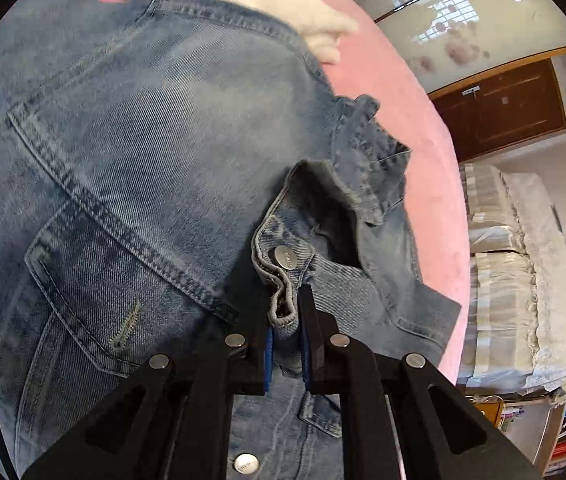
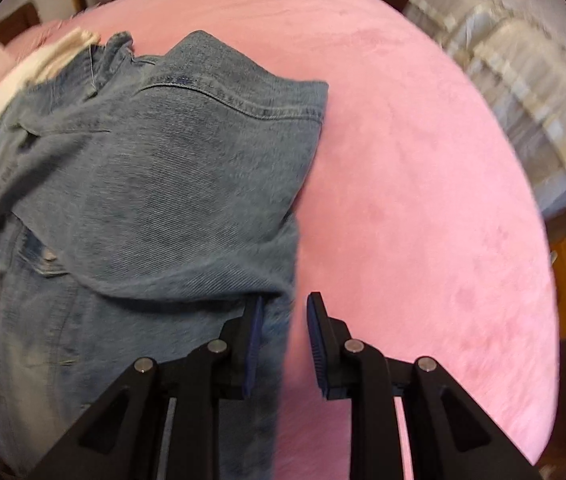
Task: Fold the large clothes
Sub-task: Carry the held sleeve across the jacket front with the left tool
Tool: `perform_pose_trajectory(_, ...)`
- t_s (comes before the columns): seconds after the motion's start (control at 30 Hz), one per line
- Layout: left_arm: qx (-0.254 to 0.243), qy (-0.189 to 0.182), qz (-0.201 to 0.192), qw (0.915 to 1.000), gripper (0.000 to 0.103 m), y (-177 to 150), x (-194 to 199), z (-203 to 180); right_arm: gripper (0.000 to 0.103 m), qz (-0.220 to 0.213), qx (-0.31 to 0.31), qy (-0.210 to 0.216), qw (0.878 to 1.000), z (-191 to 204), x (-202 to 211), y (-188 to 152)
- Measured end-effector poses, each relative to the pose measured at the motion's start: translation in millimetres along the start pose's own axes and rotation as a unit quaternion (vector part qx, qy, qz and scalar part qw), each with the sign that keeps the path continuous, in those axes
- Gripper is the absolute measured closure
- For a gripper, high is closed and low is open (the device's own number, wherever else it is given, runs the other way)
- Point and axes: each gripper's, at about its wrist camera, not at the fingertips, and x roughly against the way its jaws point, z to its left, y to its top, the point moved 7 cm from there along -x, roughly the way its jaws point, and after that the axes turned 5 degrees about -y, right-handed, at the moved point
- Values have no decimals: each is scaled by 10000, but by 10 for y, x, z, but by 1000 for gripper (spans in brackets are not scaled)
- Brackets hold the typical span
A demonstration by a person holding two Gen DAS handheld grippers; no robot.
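The left tongs (image 1: 285,320) pinch the denim jacket's (image 1: 143,160) buttoned cuff (image 1: 279,276) (firm grip needed), jacket spread ahead on the pink bed (image 2: 423,160). The right tongs (image 2: 283,320) gape empty beside its edge; they should clamp that edge first.

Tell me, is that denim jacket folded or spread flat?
Partly folded: in the right view one panel of the jacket lies doubled over its buttoned front, on the pink cover.

Denim jacket (image 2: 155,184) on the bed (image 2: 423,200), perhaps overlapping a pale garment (image 1: 323,20) behind.
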Motion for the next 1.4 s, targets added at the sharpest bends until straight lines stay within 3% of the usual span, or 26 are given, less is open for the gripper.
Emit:
perform_pose_trajectory(0.37, -263, 15, -425, 9988, 95, 330, 243, -194, 79, -773, 1523, -653, 9831, 259, 74, 13)
perform_pose_trajectory(0.63, -121, 37, -538, 9985, 95, 343, 315, -171, 76, -1002, 2137, -970, 9669, 346, 88, -1)
perform_pose_trajectory(0.8, -355, -1, -639, 9973, 95, 422, 384, -311, 76, -1105, 2639, -1152, 9513, 457, 70, -3)
perform_pose_trajectory(1.0, -287, 31, -639, 9975, 95, 437, 388, -268, 76, -1055, 2834, -996, 9480, 461, 164, -163)
perform_pose_trajectory(1.27, -300, 89, -625, 9976, 95, 417, 373, -227, 72, -1225, 3070, -1468, 9323, 602, 41, -80)
perform_pose_trajectory(1.33, -355, 148, -611, 9974, 95, 408, 369, -210, 76, -1260, 2947, -1467, 9358, 576, 43, -41)
perform_pose_trajectory(1.37, -414, 205, -587, 9972, 95, 389, 356, -190, 94, -1246, 2737, -1348, 9441, 528, 69, -18)
perform_pose_trajectory(1.4, -471, 259, -550, 9970, 95, 366, 334, -166, 96, -1207, 2415, -1224, 9550, 446, 94, 8)
